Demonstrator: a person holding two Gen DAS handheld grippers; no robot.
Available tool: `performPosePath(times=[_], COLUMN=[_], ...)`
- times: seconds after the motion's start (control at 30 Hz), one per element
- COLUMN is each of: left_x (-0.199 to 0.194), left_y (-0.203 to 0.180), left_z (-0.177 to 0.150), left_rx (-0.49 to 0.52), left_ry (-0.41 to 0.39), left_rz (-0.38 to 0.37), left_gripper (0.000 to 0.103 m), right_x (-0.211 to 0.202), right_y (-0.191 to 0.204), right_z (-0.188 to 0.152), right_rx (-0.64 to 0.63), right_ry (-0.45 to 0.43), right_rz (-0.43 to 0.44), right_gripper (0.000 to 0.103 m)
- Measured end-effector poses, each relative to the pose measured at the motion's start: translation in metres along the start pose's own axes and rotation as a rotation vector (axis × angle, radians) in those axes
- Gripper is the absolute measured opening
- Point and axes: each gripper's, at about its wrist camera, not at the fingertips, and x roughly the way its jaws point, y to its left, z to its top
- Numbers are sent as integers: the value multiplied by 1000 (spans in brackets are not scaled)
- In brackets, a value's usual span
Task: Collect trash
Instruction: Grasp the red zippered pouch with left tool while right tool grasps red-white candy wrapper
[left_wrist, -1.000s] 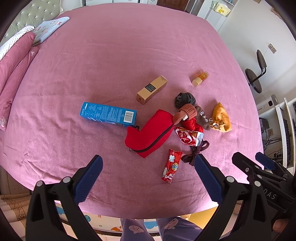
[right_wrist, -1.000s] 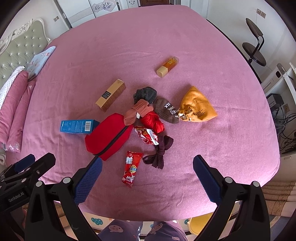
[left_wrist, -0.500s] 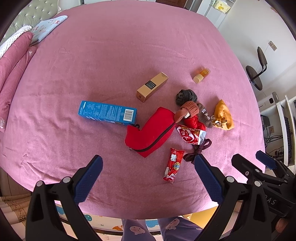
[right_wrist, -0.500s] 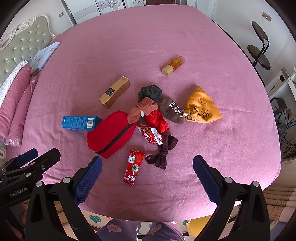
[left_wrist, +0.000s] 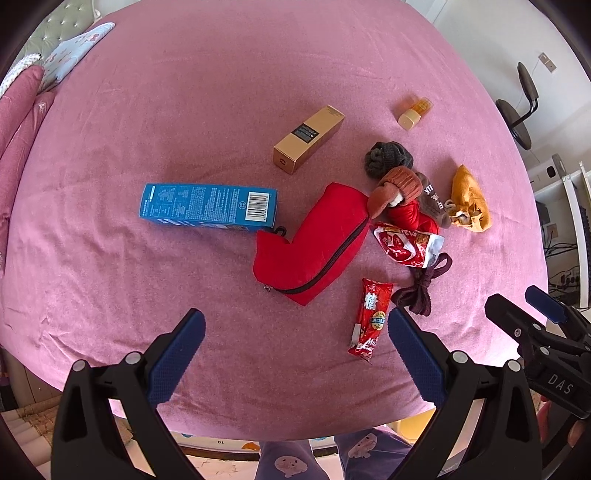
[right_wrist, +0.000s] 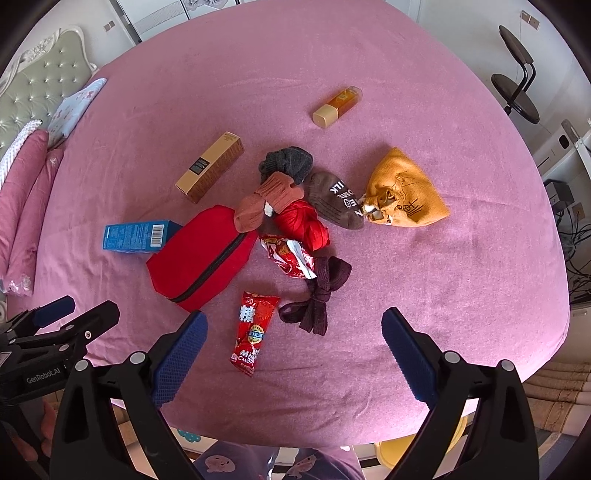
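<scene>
Progress: nothing is seen collected yet; candy wrapper, crumpled snack packet, blue box and gold box are all left lying on the pink bedspread — the task is judged barely begun
Left gripper: jaws spread wide, nothing held; the candy wrapper is seen lower right of centre, just beside the right-hand fingertip
Right gripper: released, empty; the wrapper lies between the fingers, nearer the left one — apart from both
Non-trash: red pouch and socks lie mixed in at frame centre
</scene>
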Motion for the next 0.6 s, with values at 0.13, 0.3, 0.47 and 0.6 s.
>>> performPosePath(times=[0.13,0.3,0.47,0.6], left_x=[28,62,90,116], left_y=[1,3,-13,-21], left_z=[8,28,46,53], left_rx=[27,57,172,215], left_ry=[30,62,92,155], left_rz=[9,10,6,-34], left_gripper=[99,99,99,99], right_x=[16,31,45,55], right_y=[-2,-5,-8,-11], right_z=[1,2,2,2], right_rx=[12,28,44,51], right_ry=[18,24,44,56], right_rz=[25,25,21,12], right_gripper=[88,88,88,88])
